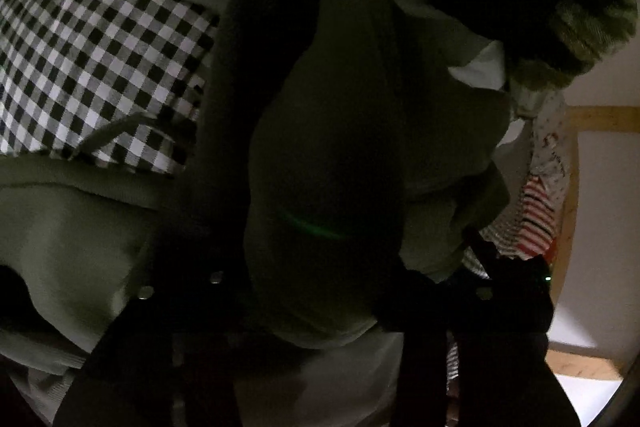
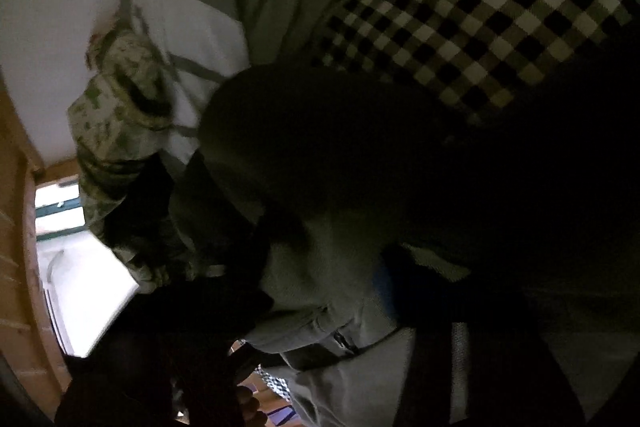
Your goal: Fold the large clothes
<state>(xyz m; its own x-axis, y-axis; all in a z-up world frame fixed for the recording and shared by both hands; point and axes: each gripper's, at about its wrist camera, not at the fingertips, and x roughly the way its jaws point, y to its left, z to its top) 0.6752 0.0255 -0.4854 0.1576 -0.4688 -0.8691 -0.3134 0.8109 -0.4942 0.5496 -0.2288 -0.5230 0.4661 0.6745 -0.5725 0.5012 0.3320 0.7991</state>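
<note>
A grey-green sweatshirt (image 1: 328,131) fills the left wrist view, bunched close to the lens over a black-and-white checked cloth (image 1: 100,67). My left gripper (image 1: 312,307) is dark and low in the frame, with the sweatshirt's fabric bulging between its fingers. In the right wrist view the same sweatshirt (image 2: 320,187) hangs in folds in front of the lens, with a zip near the bottom. My right gripper (image 2: 328,311) is in shadow with the fabric pinched between its fingers. The checked cloth (image 2: 480,7) lies behind at the upper right.
A camouflage garment (image 2: 120,115) and a white garment (image 2: 200,27) lie at the left in the right wrist view. A red-and-white striped garment (image 1: 536,211) sits at the right in the left wrist view, by a wooden frame (image 1: 572,187).
</note>
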